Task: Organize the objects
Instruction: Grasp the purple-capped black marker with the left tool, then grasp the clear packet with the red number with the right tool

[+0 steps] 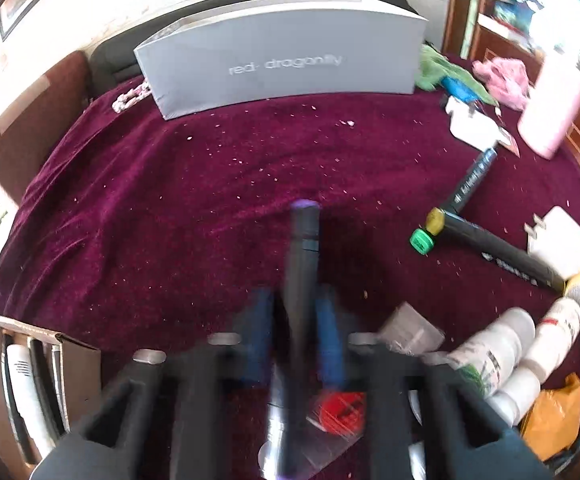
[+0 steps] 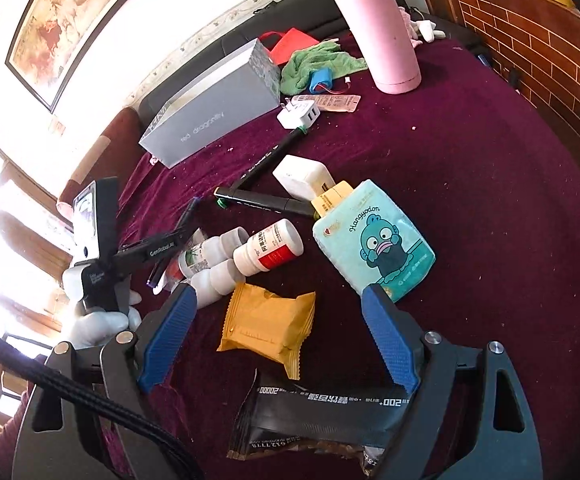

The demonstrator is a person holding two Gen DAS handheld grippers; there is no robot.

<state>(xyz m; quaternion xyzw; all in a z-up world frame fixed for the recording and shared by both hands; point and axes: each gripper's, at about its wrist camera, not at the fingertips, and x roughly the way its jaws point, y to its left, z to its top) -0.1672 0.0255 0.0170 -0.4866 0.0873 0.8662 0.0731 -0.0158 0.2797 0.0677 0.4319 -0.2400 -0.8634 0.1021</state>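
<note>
The left gripper (image 1: 296, 312) pinches a purple-capped marker (image 1: 304, 248) above the maroon cloth (image 1: 169, 208) — the right gripper (image 2: 277, 312) hangs spread over a yellow snack packet (image 2: 267, 330).

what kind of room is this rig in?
Most likely a home living room. A table under a maroon velvet cloth stands by a dark sofa, with a framed painting on the wall and household clutter such as a pink thermos and medicine bottles.
</note>
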